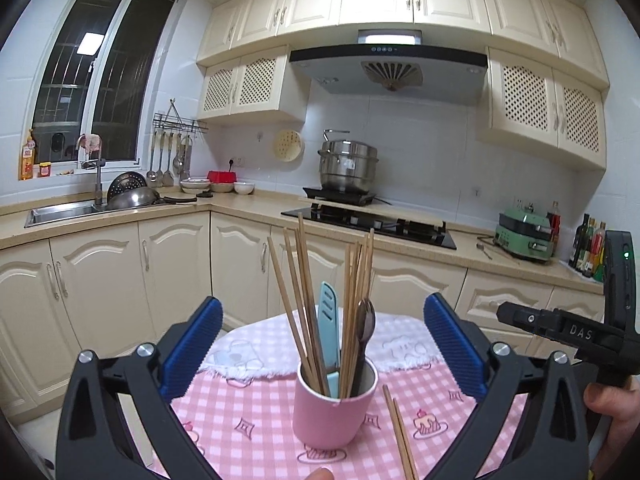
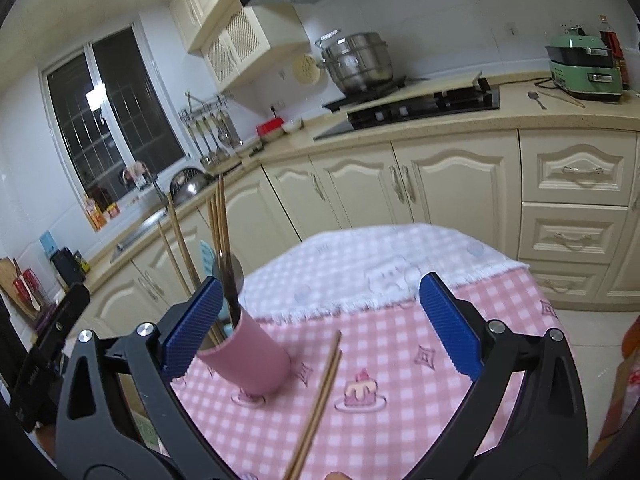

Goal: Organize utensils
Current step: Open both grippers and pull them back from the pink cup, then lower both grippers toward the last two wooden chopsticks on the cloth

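Note:
A pink cup (image 1: 334, 408) stands on the pink checked tablecloth (image 1: 436, 392), filled with several wooden chopsticks (image 1: 304, 300), a light blue utensil (image 1: 329, 320) and a dark spoon (image 1: 365, 320). My left gripper (image 1: 322, 344) is open, its blue pads wide on either side of the cup and apart from it. A loose pair of chopsticks (image 1: 400, 436) lies on the cloth right of the cup. In the right wrist view the cup (image 2: 248, 360) sits beside the left pad, and the loose chopsticks (image 2: 320, 396) lie between the jaws of my open right gripper (image 2: 320, 320), untouched.
The other gripper's black body (image 1: 560, 332) and a hand (image 1: 612, 412) show at the right. Behind the table run cream cabinets (image 1: 160, 272), a sink (image 1: 64, 210), a stove (image 1: 372, 224) with a steel pot (image 1: 348, 164), and a green appliance (image 1: 524, 236).

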The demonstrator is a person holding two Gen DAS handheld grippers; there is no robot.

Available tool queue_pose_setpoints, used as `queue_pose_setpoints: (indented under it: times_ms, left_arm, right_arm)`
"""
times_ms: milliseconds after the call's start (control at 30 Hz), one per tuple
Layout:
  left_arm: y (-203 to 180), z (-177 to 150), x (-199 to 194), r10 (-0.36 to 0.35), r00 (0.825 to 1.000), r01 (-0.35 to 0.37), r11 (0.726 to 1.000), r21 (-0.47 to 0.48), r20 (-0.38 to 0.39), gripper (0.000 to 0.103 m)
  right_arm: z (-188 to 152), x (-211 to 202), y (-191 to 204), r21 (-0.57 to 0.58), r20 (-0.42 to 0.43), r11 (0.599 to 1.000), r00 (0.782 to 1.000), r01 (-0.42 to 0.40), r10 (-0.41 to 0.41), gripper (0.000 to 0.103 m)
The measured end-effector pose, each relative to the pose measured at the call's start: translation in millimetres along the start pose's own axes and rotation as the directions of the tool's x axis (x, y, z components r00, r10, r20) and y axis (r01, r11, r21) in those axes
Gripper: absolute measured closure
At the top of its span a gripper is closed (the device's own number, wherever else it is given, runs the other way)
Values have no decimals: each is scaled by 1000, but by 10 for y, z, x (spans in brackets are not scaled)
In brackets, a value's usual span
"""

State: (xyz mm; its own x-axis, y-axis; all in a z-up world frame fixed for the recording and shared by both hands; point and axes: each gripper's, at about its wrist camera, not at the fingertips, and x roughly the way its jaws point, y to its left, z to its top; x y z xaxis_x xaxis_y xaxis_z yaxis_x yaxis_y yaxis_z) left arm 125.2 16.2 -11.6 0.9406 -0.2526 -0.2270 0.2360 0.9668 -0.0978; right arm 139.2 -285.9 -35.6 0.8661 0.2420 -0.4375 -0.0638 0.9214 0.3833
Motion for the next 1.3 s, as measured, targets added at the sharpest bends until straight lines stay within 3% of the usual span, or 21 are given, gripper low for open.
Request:
queue_pose_setpoints:
  times_ms: [267,433,567,867,1133,1300]
  left_arm:
    - [-66,-104,-90,-12,997,14,1000,21,-73,4]
    - [-115,-255,-25,-10,992,15,999,36,-122,4]
    - [-101,-366,29,-9,987,14,1000,27,-161,4]
    - [-107,-633,165,-6,969,13,1000,25,-248,4]
    - [-37,-835,254,-4,953,8,1000,11,-304,4]
    - [-16,-927,299,-2,944,5,1000,7,-329,4]
  right_arm:
    - [-198,28,67,-79,-126,997,991,25,-35,6]
    - [-411,174,105,-126,-218,991,974,40,-67,6]
    - [-575,330,102,-161,-302,985,947,67,-113,6]
    - [-1002,767,110,-277,-458,955,859,105,-227,6]
    - [-1187,952,149,-328,-503,937,818,118,-279,6]
    - [-1198,1012,194,-354,-500,927,813,123,-299,6]
